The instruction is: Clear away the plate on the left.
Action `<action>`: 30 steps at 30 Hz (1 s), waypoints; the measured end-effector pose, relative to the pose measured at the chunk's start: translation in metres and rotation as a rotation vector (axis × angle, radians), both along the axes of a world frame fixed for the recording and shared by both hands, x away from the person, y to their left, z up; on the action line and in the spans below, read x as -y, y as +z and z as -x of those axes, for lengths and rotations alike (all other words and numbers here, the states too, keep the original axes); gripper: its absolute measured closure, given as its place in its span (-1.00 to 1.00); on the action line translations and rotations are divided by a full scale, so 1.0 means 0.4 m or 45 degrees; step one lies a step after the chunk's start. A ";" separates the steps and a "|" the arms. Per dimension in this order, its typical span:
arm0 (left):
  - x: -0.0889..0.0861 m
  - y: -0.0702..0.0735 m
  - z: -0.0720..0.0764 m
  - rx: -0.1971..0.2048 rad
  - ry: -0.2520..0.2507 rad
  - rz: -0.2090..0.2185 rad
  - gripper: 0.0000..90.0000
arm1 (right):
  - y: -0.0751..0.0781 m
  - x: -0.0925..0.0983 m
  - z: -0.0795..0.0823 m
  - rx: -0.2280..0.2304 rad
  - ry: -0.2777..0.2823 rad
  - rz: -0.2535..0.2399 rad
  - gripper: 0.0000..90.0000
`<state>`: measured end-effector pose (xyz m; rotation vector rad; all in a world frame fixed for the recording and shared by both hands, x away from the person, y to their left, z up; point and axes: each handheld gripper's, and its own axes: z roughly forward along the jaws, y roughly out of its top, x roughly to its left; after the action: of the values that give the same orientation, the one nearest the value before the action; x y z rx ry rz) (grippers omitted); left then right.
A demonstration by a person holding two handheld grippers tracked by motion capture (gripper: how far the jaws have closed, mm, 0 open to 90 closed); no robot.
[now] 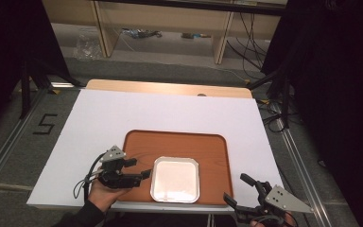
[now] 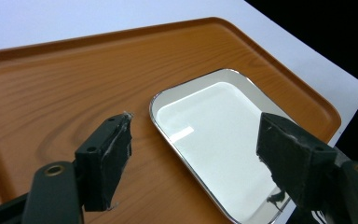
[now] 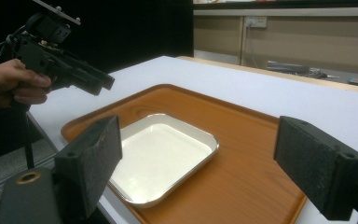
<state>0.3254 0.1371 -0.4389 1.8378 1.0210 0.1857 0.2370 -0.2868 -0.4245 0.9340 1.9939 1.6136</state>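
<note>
A shiny square metal dish (image 1: 175, 179) lies empty on the front part of a brown wooden tray (image 1: 175, 134). My left gripper (image 1: 141, 168) hangs over the tray's left edge, pointing at the dish's left rim, its jaws open and holding nothing. In the left gripper view the dish (image 2: 214, 126) lies below and beyond the spread pads (image 2: 109, 158), on the tray (image 2: 65, 84). My right gripper (image 1: 235, 187) stands open off the tray's front right corner, with nothing in it. From the right gripper view, the dish (image 3: 161, 156) and the left gripper (image 3: 107, 81) lie ahead.
The tray rests on a white tabletop (image 1: 123, 113) with a wooden strip (image 1: 170, 87) along its far edge. On the floor to the left there is a taped figure 5 (image 1: 44, 124). Shelving and cables (image 1: 246, 28) stand behind the table, dark curtains at both sides.
</note>
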 end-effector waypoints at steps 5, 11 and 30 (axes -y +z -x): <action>-0.008 0.007 0.006 0.009 0.014 0.006 -0.45 | 0.000 0.000 0.000 -0.001 0.000 0.000 -0.64; -0.016 0.011 0.012 -0.002 0.024 0.016 -0.47 | 0.000 -0.001 0.000 0.000 -0.004 0.005 -0.64; -0.041 0.029 0.049 0.045 -0.035 0.023 -0.59 | 0.000 -0.002 0.001 -0.009 -0.005 0.010 -0.64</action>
<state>0.3059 0.1536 -0.4274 1.8253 0.9690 0.1914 0.2367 -0.2862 -0.4245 0.9419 2.0002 1.6015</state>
